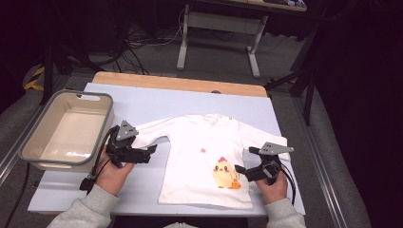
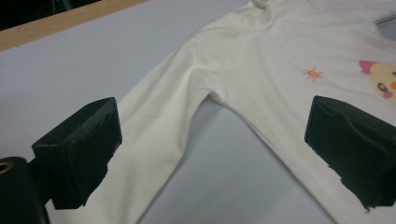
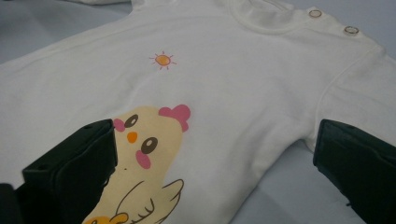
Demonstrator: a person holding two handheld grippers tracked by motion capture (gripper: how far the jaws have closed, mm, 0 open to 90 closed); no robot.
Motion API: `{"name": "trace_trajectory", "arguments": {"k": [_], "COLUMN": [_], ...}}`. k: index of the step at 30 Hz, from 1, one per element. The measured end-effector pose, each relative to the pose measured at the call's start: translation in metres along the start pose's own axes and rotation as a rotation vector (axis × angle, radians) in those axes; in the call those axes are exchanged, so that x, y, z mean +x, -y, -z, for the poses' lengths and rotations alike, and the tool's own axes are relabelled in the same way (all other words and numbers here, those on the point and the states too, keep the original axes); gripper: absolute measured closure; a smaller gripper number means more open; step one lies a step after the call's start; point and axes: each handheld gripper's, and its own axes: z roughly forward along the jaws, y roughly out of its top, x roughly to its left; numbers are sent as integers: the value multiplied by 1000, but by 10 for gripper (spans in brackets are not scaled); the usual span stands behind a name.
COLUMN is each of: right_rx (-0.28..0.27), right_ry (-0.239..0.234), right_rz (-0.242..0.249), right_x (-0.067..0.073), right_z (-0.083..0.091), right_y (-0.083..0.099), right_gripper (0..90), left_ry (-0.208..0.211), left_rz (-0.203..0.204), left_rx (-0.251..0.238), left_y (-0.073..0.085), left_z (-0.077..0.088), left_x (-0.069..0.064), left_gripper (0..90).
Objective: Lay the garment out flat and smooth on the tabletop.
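— Where is the shirt?

— Spread flat, front side up, on the pale worktop, right of the middle, collar at the far side and hem at the near edge. A yellow chick print sits low on its right half, a small orange sun above it.

— And the left gripper?

— At the shirt's left sleeve, jaws wide apart; the sleeve lies between them in the left gripper view, ungripped.

— The right gripper?

— At the shirt's right side, beside the chick, jaws also spread wide and holding nothing.

— Anything else?

— A grey tub stands at the left edge, just beside the left hand.
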Motion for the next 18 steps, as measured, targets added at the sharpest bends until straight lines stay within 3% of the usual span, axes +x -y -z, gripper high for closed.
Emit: {"name": "trace_trajectory", "arguments": {"k": [7,14,18], "right_rx": [-35,-49,-59], "right_ry": [19,5,0], "right_rz": [-10,-25,-27], "right_x": [-2,-4,-3], "right_z": [3,7,9], "right_y": [0,0,1], "right_gripper": [0,0,1], "left_ry": [40,87,83], "left_rz": [1,8,-2], "left_rx": [-19,-38,-34], "left_y": [-5,-10,-13], "left_z": [-9,-16,-19], "left_x": [-2,1,1], "left_gripper": [7,0,0]}}
